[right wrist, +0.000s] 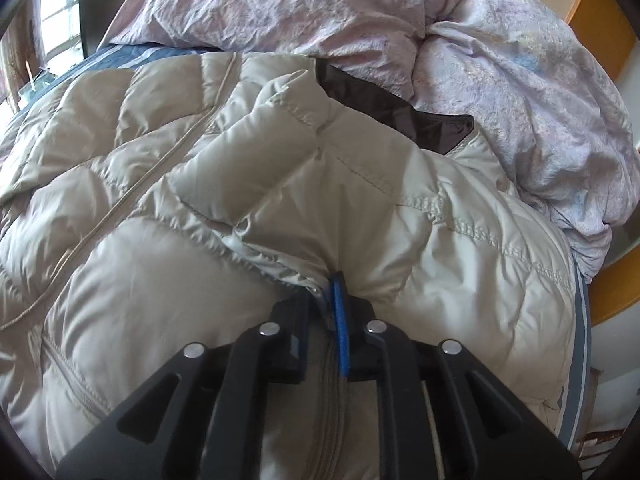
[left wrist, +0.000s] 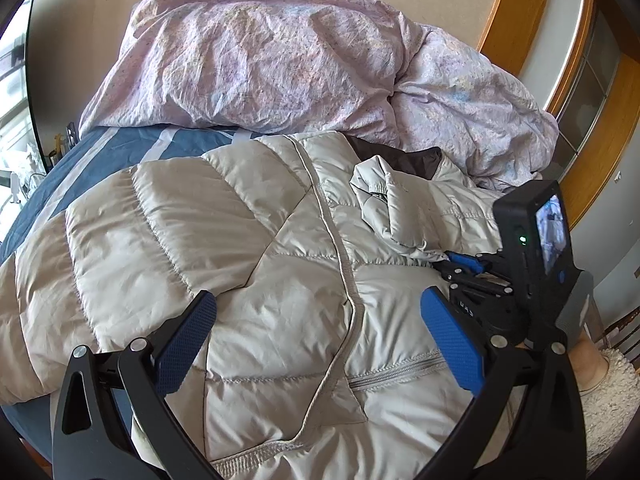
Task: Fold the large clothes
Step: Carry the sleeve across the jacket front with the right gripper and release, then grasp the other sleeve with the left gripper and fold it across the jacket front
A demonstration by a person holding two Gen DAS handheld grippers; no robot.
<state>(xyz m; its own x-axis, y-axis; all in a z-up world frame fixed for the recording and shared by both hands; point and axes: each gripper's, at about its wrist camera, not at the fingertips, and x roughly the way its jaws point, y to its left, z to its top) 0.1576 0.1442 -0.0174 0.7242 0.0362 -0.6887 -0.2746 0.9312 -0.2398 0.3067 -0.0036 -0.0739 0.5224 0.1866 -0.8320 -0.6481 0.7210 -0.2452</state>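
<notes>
A large beige quilted puffer jacket (left wrist: 248,248) lies spread on the bed, its dark lining (left wrist: 400,160) showing at the collar. My left gripper (left wrist: 320,340) is open and empty, hovering just above the jacket's front near a pocket zip (left wrist: 396,374). My right gripper (right wrist: 326,296) is shut on a bunched fold of the jacket's sleeve (right wrist: 280,184); it also shows in the left wrist view (left wrist: 460,262), at the right, pinching that fold. In the right wrist view the jacket (right wrist: 160,264) fills most of the frame.
A crumpled pink-lilac duvet (left wrist: 280,60) is piled at the back and right of the bed. A blue striped sheet (left wrist: 120,148) covers the mattress. A wooden frame (left wrist: 576,120) stands to the right, a window to the far left.
</notes>
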